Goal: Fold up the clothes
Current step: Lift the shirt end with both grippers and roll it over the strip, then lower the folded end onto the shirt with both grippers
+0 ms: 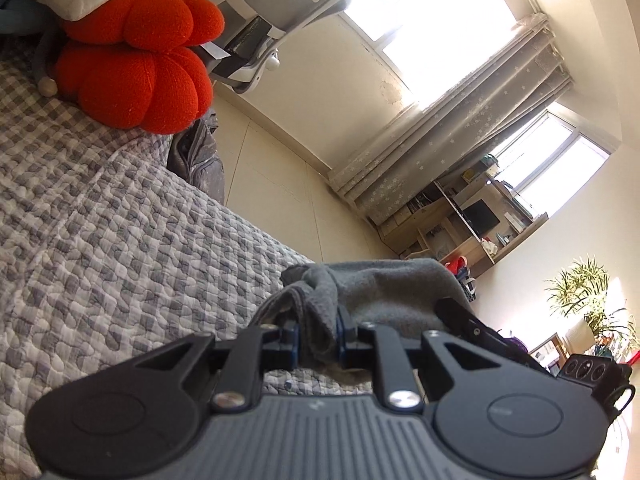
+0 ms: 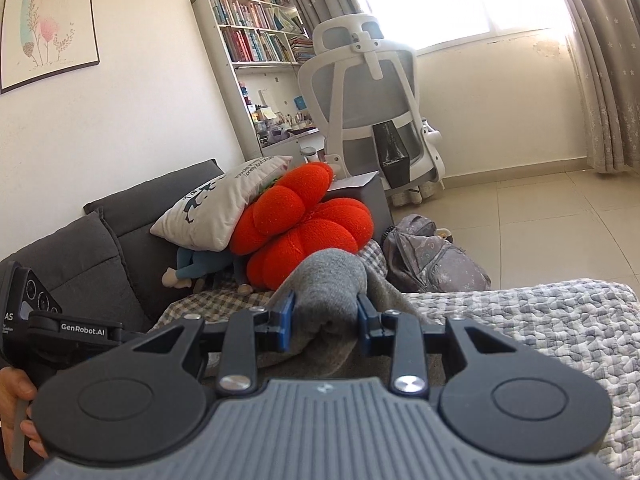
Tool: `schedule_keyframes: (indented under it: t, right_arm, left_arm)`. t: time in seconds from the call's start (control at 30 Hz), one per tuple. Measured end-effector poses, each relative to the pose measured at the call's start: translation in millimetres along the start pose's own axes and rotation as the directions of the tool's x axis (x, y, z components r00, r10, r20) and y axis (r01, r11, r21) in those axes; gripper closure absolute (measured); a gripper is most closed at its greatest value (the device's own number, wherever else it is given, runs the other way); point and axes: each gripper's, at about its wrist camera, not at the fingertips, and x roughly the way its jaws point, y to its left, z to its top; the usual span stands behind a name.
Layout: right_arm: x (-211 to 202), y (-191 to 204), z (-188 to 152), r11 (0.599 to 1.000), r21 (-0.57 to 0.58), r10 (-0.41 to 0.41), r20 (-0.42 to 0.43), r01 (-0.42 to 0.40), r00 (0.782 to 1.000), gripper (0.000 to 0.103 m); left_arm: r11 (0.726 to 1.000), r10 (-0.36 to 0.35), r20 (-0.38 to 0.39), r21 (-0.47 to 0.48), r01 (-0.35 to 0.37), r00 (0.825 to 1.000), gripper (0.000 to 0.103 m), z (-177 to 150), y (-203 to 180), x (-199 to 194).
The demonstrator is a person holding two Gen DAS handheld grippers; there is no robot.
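Observation:
A grey fleece garment [image 1: 384, 292] is bunched up above the quilted checked bedspread [image 1: 120, 232]. My left gripper [image 1: 318, 336] is shut on a fold of it, and the cloth drapes over toward the right. In the right wrist view the same grey garment [image 2: 332, 280] bulges between the blue pads of my right gripper [image 2: 326, 320], which is shut on it. The other gripper's body [image 2: 72, 332] shows at the lower left, held by a hand [image 2: 16, 400]. How the rest of the garment lies is hidden behind the gripper bodies.
Two orange pumpkin cushions [image 2: 304, 224] and a white pillow [image 2: 216, 208] lean on the dark grey sofa back [image 2: 100, 248]. A white office chair [image 2: 372, 120], a grey backpack [image 2: 432, 256] on the tiled floor, a bookshelf [image 2: 256, 40] and curtains [image 1: 460, 128] surround the bed.

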Motion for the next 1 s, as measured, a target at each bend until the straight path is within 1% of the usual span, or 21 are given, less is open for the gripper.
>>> schedule_keyframes:
  t: [0.1,0.17,0.23,0.3,0.33,0.4,0.5,0.53,0.6,0.67,0.7,0.73,0.77,0.8,0.83,0.87,0.93,0.97,1.0]
  right_arm:
    - [22,27,4,0.998,-0.024,0.062,-0.018,-0.063,0.998,0.069]
    - [47,51,7,0.991,-0.035,0.126,-0.047,-0.127,0.991,0.069]
    - [74,74,10,0.980,-0.039,0.190,-0.078,-0.194,0.979,0.069]
    - [102,97,13,0.964,-0.042,0.256,-0.110,-0.262,0.960,0.069]
    - [120,113,15,0.950,-0.045,0.300,-0.130,-0.308,0.945,0.069]
    - [164,149,19,0.915,-0.035,0.391,-0.179,-0.403,0.903,0.069]
    - [229,207,20,0.849,-0.013,0.508,-0.249,-0.527,0.825,0.069]
    - [253,231,19,0.821,-0.007,0.549,-0.267,-0.571,0.792,0.069]
    - [289,266,13,0.759,0.023,0.630,-0.281,-0.651,0.724,0.069]
    - [322,291,2,0.697,0.057,0.697,-0.289,-0.715,0.656,0.069]
    - [338,297,-9,0.686,0.075,0.706,-0.310,-0.724,0.637,0.069]
    - [354,302,-21,0.677,0.094,0.712,-0.332,-0.730,0.618,0.069]
    - [370,307,-33,0.668,0.113,0.718,-0.354,-0.735,0.599,0.069]
    - [386,307,-47,0.681,0.129,0.703,-0.389,-0.721,0.595,0.069]
    - [408,305,-71,0.717,0.144,0.660,-0.454,-0.682,0.599,0.069]
    - [424,301,-94,0.760,0.133,0.600,-0.521,-0.636,0.607,0.069]
    - [451,288,-142,0.838,0.084,0.458,-0.646,-0.540,0.610,0.069]
    - [454,277,-160,0.849,0.084,0.439,-0.663,-0.523,0.606,0.068]
    - [451,263,-164,0.833,0.140,0.491,-0.634,-0.535,0.598,0.068]
  left_arm:
    - [0.999,0.039,0.056,-0.032,-0.037,0.998,0.087,14,22,-37]
    - [0.995,0.082,0.101,-0.060,-0.076,0.992,0.087,24,38,-64]
    - [0.987,0.148,0.166,-0.086,-0.135,0.975,0.087,34,53,-98]
    - [0.975,0.213,0.228,-0.116,-0.191,0.950,0.087,44,68,-131]
    - [0.967,0.246,0.258,-0.133,-0.218,0.934,0.087,49,76,-148]
    - [0.948,0.310,0.315,-0.167,-0.269,0.897,0.087,59,91,-181]
    - [0.911,0.408,0.394,-0.239,-0.336,0.824,0.087,79,117,-234]
    - [0.898,0.436,0.418,-0.265,-0.352,0.797,0.087,85,125,-251]
    - [0.869,0.492,0.459,-0.306,-0.388,0.740,0.087,91,138,-279]
    - [0.833,0.553,0.474,-0.313,-0.456,0.685,0.087,87,146,-288]
    - [0.813,0.582,0.472,-0.313,-0.491,0.663,0.087,83,151,-287]
    - [0.794,0.607,0.459,-0.317,-0.519,0.649,0.087,76,160,-279]
    - [0.779,0.627,0.435,-0.320,-0.539,0.646,0.087,69,171,-270]
    - [0.773,0.635,0.395,-0.325,-0.545,0.665,0.087,60,186,-256]
    - [0.765,0.643,0.349,-0.338,-0.549,0.681,0.087,50,203,-240]
    - [0.752,0.653,0.296,-0.367,-0.548,0.697,0.087,39,222,-223]
    - [0.727,0.661,0.203,-0.412,-0.549,0.723,0.088,20,254,-194]
    - [0.728,0.656,0.189,-0.415,-0.545,0.731,0.090,13,259,-189]
    - [0.729,0.650,0.175,-0.418,-0.542,0.739,0.090,7,265,-184]
